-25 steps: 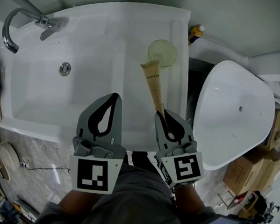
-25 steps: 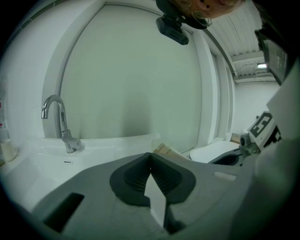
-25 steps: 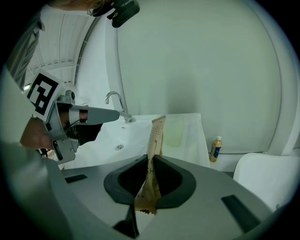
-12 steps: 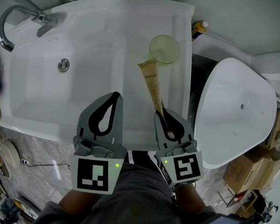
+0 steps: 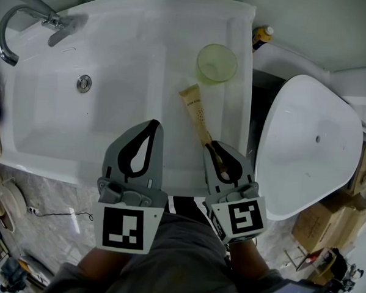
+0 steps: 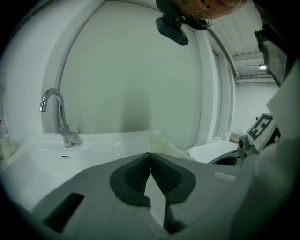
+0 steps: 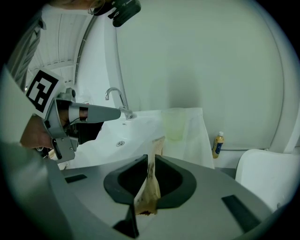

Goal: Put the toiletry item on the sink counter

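Observation:
A tan toiletry tube (image 5: 196,113) points away from me over the right side of the white sink counter (image 5: 177,32). My right gripper (image 5: 214,147) is shut on the tube's near, crimped end. In the right gripper view the tube (image 7: 151,174) stands pinched between the jaws, its far end aimed at a pale green cup (image 7: 173,123). My left gripper (image 5: 151,125) hovers over the basin's near edge, shut with nothing in it; its closed jaws (image 6: 150,156) face the faucet wall.
The pale green cup (image 5: 217,63) stands on the counter just beyond the tube. A chrome faucet (image 5: 30,24) and a drain (image 5: 84,83) are at the left. A white toilet (image 5: 308,146) is on the right, with a yellow bottle (image 5: 263,34) behind it.
The tube's far end has drawn back from the cup toward me and appears shorter, as if tipped lower. The right gripper still holds it. The left gripper has stayed put.

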{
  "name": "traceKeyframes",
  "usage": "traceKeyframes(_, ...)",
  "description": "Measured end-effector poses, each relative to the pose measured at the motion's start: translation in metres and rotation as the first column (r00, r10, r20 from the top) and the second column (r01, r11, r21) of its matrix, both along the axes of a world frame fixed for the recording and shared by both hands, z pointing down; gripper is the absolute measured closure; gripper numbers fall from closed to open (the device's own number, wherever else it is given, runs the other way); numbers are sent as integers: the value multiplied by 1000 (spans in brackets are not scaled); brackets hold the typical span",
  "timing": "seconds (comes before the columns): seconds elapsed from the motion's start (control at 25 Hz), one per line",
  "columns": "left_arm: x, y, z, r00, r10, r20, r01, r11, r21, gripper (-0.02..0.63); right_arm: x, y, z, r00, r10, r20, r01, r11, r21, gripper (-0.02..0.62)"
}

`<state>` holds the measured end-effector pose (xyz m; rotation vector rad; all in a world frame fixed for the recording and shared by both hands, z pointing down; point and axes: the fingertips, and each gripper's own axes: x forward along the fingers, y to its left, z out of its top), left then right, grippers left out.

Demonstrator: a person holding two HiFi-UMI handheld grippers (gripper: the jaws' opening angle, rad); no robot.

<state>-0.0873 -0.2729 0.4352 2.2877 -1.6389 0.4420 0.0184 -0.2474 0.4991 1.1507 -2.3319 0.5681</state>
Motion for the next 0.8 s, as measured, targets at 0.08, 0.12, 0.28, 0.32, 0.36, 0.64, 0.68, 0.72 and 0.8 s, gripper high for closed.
traceKeyframes(0.08,0,0,0,1000,-1,-3,1,1000,-1,595,-1,0,0,1000,-1,1,1,1000,5,549)
traceKeyframes(0.12,0,0,0,1000,-2,-4,2,1000,-1,595,-1,-1,-1,1000,-2,3,2,1000,8,549)
traceKeyframes(0.28,-1,0,0,1000,3,0,-3,1000,-2,595,-1,0,-2,1000,1,2,-1,1000,10,549)
traceKeyframes(0.32,-1,1,0,1000,3,0,-3,1000,-1,595,-1,0,-2,1000,3,2,-3,1000,10,549)
traceKeyframes(0.36,-1,1,-1,1000,2,-1,-2,1000,0,595,-1,0,-3,1000,4,1,-4,1000,12,549)
traceKeyframes(0.64,1,4,-10,1000,5,-5,-4,1000,27,595,-1,2,-11,1000,1,8,-1,999,40,549)
traceKeyframes(0.68,2,5,-13,1000,4,-5,-4,999,35,595,-1,3,-14,1000,0,9,0,999,47,549)
traceKeyframes(0.72,3,7,-16,1000,5,-3,-5,999,42,595,-1,4,-18,1000,0,10,0,999,54,549)
traceKeyframes(0.8,5,10,-23,1000,8,0,-8,998,57,595,1,6,-25,1000,-1,7,1,998,60,549)
